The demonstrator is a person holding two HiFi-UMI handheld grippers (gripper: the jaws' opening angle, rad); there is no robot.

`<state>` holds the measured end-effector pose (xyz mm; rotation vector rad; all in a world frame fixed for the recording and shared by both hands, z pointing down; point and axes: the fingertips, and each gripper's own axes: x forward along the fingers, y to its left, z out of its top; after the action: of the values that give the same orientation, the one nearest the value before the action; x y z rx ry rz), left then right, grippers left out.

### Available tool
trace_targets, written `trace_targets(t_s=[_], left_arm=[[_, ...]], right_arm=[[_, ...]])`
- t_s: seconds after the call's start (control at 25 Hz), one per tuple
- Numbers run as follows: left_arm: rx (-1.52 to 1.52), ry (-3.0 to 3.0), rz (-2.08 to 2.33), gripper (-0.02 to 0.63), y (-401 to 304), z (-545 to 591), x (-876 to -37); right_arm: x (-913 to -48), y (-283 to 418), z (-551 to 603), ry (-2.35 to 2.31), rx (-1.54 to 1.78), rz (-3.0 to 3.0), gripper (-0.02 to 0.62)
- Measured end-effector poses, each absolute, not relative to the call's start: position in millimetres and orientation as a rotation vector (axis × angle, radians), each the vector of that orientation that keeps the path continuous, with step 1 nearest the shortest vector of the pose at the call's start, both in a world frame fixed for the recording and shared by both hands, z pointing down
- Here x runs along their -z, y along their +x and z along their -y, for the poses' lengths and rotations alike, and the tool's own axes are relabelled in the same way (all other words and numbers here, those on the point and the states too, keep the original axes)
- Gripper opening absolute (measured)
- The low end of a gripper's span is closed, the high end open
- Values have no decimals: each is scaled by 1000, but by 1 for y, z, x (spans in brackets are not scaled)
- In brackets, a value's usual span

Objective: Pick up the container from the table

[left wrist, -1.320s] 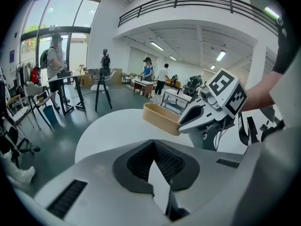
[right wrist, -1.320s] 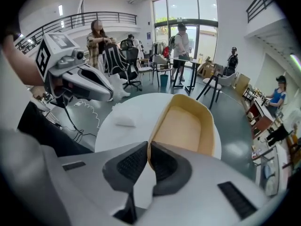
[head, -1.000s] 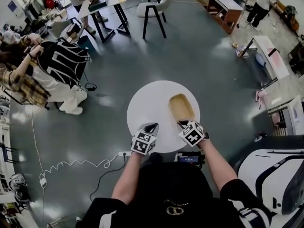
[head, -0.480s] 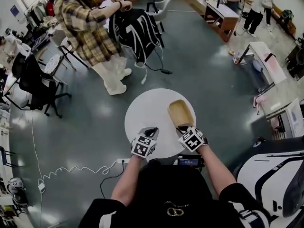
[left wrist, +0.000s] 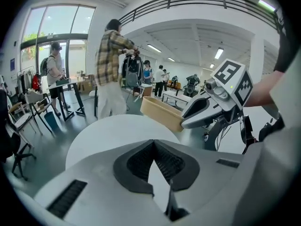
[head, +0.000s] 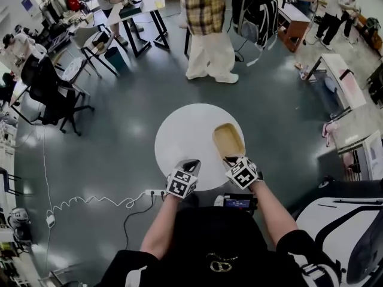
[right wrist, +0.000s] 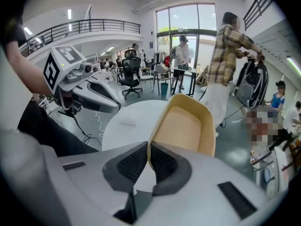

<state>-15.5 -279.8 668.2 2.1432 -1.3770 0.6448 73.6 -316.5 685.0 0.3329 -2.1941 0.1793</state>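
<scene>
A tan oblong container (head: 228, 141) lies over the right part of the round white table (head: 182, 133). My right gripper (head: 231, 159) is shut on its near rim; in the right gripper view the thin wall (right wrist: 186, 126) runs between the pads of the right gripper (right wrist: 148, 149). I cannot tell whether the container's far end rests on the table. My left gripper (head: 191, 161) hovers over the table's near edge, shut and empty. In the left gripper view the left gripper (left wrist: 153, 142) has its pads meeting, with the container (left wrist: 160, 113) to the right.
A person in a plaid shirt (head: 209, 17) carrying a dark backpack stands just beyond the table. Office chairs (head: 54, 88) are at the left and desks (head: 338, 79) at the right. A power strip and cable (head: 149, 193) lie on the floor near my feet.
The person in plaid has walked from the left across to the far side of the table. Both grippers and the container stay almost where they were in the view.
</scene>
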Motion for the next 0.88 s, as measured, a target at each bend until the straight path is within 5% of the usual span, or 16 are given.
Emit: trace_targets(t_s=[0.88], left_arm=[[-644,2164,1354,9,-35,176,-667]], right_arm=[[-672,50,238,403,-230,2209,78]])
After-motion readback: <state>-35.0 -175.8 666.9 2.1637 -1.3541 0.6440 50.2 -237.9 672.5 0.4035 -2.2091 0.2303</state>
